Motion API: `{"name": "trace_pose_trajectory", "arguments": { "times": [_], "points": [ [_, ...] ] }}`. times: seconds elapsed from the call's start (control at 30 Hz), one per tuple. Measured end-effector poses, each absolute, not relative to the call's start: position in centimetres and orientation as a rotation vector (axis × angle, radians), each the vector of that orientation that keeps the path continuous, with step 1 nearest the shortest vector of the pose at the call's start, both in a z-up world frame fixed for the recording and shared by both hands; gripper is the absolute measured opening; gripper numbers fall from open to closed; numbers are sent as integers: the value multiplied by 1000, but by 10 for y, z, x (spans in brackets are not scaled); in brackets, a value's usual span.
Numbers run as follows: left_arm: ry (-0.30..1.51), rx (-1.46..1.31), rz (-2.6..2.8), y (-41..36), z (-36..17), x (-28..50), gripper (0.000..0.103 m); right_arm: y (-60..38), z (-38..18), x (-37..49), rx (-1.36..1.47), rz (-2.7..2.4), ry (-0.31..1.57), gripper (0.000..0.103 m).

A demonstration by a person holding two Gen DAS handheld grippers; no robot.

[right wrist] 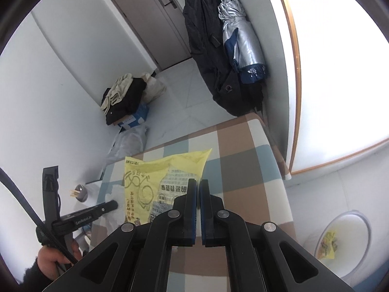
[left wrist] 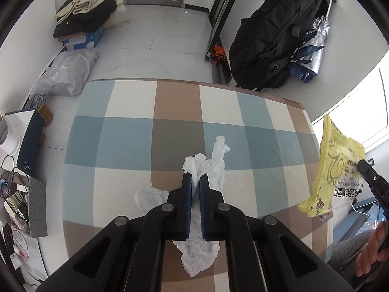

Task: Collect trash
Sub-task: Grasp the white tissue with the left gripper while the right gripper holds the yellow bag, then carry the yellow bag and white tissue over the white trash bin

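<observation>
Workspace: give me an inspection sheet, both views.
Surface: checked cloth on the table.
Job's things: white tissue in left claw; more tissue lies beyond; yellow bag in right claw.
Clutter: nothing seen on cloth.
Grippers: left shut on tissue; right shut on bag.
Cables: wires beside table.
Surroundings: black bag, umbrella, bin.

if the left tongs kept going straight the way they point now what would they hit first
Probably the checkered tablecloth. The left tongs are shut on a crumpled white tissue, tilted down toward the table, so the tissue would likely touch the cloth first. Depth is unclear.
</observation>
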State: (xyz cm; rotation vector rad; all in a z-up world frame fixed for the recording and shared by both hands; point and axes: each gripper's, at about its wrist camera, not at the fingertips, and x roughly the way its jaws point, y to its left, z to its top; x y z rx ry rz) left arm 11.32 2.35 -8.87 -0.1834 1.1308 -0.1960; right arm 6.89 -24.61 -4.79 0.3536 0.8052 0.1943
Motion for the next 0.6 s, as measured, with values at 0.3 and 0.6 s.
{"name": "trace_pose_trajectory", "arguments": {
  "times": [0.3,0.6],
  "points": [
    [1047,-148,-226,10,-63,92,2,-255,-32,20,342,160,770,2],
    [889,-122,-261,-14,-25,60,2,-275,11,-16,376,173,675,2]
  ]
}}
